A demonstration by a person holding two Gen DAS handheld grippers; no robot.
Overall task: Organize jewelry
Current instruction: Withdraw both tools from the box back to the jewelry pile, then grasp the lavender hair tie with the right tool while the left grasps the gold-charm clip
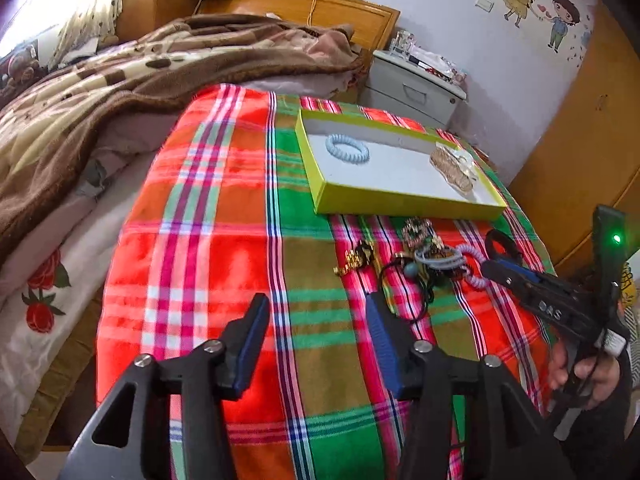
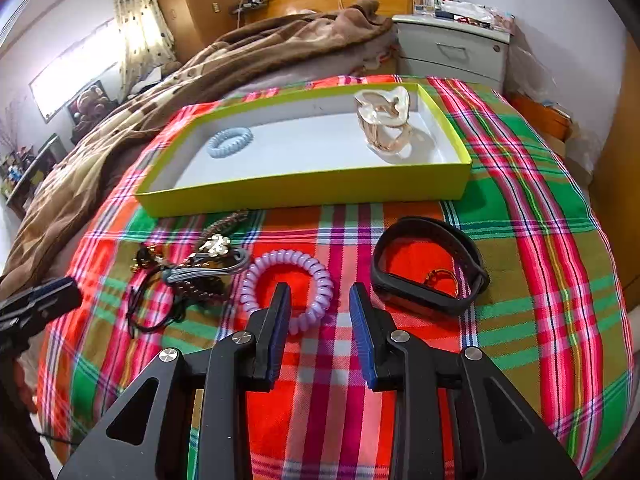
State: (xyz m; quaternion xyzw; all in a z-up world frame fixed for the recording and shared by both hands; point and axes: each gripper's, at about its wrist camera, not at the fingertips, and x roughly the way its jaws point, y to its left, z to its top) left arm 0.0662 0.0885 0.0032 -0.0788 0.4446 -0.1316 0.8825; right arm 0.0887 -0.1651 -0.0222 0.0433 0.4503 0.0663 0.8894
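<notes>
A yellow-green tray lies on the plaid cloth. It holds a blue spiral hair tie and a gold hair claw. In front of it lie a lilac spiral hair tie, a black wristband around a gold ring, and a tangled pile of hair ties and jewelry. My right gripper is open, its left finger over the lilac tie's ring. My left gripper is open and empty, short of the pile.
The plaid cloth covers a small table beside a bed with a brown blanket. A white bedside cabinet stands behind the table. Wooden wardrobe doors are to the right.
</notes>
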